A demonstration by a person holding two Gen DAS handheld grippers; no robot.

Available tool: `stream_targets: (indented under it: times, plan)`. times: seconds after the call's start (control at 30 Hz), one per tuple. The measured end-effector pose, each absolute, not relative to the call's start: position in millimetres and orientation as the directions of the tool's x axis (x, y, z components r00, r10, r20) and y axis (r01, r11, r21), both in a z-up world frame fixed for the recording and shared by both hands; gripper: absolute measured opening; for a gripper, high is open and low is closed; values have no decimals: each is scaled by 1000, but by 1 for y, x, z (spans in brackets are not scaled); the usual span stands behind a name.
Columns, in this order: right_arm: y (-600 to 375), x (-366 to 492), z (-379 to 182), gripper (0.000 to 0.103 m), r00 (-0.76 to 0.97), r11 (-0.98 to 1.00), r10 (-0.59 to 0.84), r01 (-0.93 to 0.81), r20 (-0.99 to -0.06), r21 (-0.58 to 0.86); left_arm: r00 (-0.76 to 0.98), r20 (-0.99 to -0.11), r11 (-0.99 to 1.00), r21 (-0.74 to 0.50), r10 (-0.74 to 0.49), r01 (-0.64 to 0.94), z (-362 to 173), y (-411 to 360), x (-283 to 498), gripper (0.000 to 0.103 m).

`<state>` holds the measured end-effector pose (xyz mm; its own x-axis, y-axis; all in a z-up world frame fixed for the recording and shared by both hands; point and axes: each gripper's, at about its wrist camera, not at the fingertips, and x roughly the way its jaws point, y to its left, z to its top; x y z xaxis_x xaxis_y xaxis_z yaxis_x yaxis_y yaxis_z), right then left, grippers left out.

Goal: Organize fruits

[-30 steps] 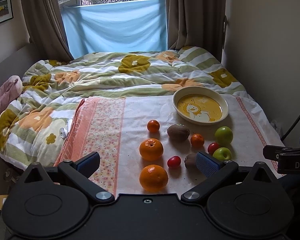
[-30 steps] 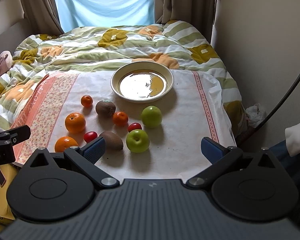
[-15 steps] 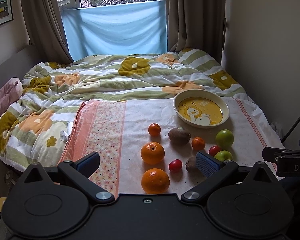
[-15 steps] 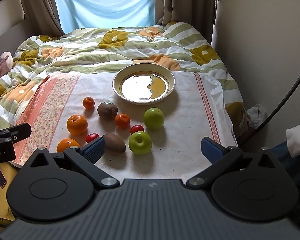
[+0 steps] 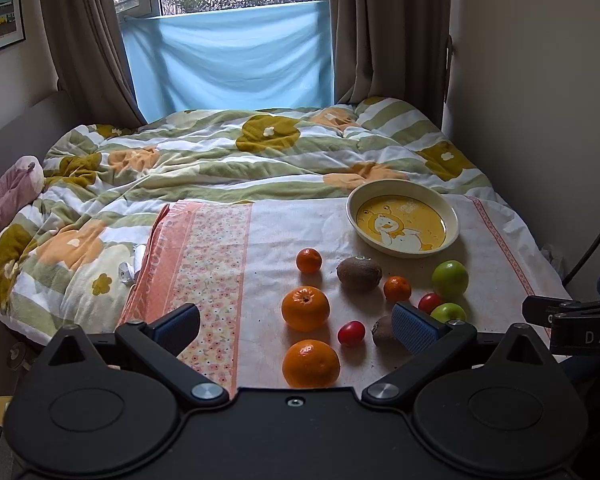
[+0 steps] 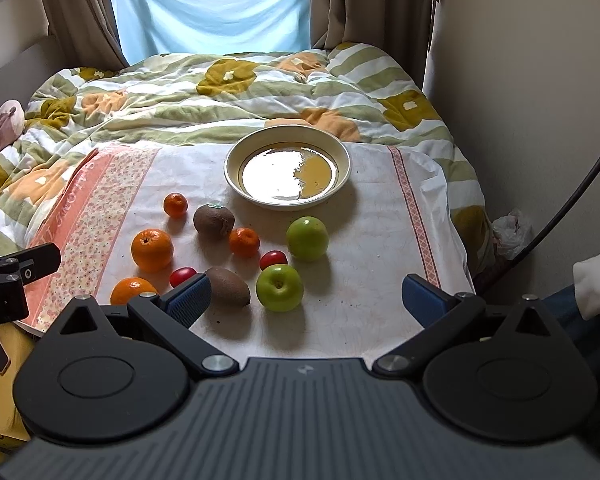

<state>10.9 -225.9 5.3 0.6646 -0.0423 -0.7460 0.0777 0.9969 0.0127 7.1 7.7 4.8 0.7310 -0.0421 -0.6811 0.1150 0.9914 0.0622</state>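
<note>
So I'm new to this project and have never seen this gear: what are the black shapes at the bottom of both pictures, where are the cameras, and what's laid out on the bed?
A person holds one tool in each hand; there is no robot arm. Each picture comes from a camera on a tool, looking forward along its two blue-padded fingers. The left hand-held gripper and the right hand-held gripper are both open and hold nothing. On the cloth over the bed lie two big oranges, two small ones, two kiwis, two green apples and two small red fruits. The yellow bowl behind them is empty.
</note>
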Motion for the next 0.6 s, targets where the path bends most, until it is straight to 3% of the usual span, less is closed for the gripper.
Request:
stream_targets:
  times: [0.6]
  plan:
    - [-224, 12, 5, 103, 666, 997, -44, 78, -745, 11, 732, -680, 992, 61, -42, 113, 6, 9, 8, 103]
